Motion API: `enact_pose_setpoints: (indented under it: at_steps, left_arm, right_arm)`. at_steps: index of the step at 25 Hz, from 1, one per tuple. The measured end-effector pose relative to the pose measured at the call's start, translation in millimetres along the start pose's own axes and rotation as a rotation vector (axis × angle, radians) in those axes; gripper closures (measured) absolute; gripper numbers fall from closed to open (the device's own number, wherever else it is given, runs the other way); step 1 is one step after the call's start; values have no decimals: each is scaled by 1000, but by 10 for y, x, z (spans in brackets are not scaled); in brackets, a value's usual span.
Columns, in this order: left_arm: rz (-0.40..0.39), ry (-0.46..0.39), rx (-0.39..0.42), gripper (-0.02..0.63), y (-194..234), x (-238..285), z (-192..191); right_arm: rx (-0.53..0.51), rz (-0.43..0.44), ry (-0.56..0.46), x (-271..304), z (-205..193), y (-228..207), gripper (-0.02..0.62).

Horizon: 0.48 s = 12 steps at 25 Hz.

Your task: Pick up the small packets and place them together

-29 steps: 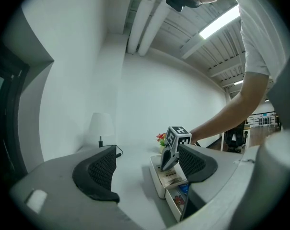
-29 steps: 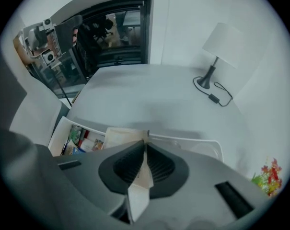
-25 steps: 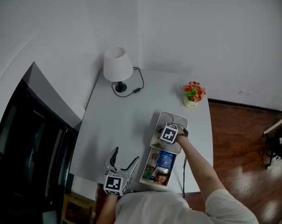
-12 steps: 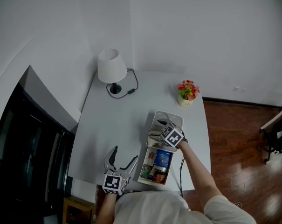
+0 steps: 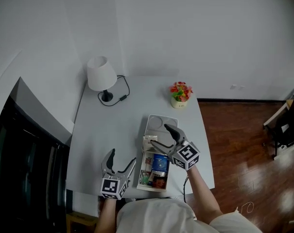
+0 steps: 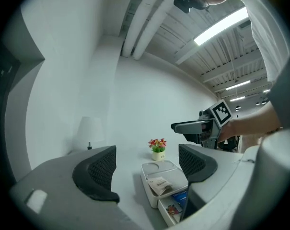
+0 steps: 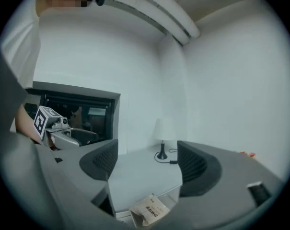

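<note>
– White organiser tray (image 5: 161,117), centre of the table (image 5: 112,125): which packets are sitting where?

– One pale printed packet (image 5: 147,142) is lying alone in the tray's middle section. A blue packet (image 5: 160,162) and several smaller colourful packets (image 5: 152,177) are crowding the compartment nearest the person.

– And the two tools?

– The right gripper (image 5: 160,135) is hovering above the tray, close over the pale packet. Its jaws are standing wide and closing a little, with nothing between them and the pads touching nothing. The left gripper (image 5: 122,157) is hanging at the near table edge, left of the tray, jaws parted and empty.

– So how far along is the gathering?

– I am judging it partway. The colourful group is sitting together, but the pale packet is lying in a separate section, so the packets are not all in one place. Which section is serving as the collecting spot, I cannot tell.

– What is remaining, then?

– Probably either bringing the pale packet down to the group, or carrying the others up beside it. The lamp (image 5: 99,74) and the flower pot (image 5: 180,92) are standing well apart at the far side, playing no part.
</note>
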<state>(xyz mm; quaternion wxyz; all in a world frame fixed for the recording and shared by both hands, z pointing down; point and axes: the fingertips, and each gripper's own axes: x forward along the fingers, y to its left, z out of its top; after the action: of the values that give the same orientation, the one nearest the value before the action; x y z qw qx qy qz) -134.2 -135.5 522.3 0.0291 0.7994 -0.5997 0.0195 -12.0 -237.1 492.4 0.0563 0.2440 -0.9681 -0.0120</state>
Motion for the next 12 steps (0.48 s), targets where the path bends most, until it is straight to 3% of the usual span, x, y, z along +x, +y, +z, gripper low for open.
enact_pose_setpoints:
  at_steps: [4, 8, 12]
  left_arm:
    - [-34, -31, -9, 212, -127, 8, 154]
    - [-69, -66, -15, 213, -281, -10, 326]
    - [-99, -88, 0, 213, -415, -22, 443]
  right_arm:
    - [-18, -103, -93, -426, 199, 6, 218]
    - [-34, -206, -98, -786, 156, 31, 218]
    - [36, -294, -140, -1116, 65, 102, 218]
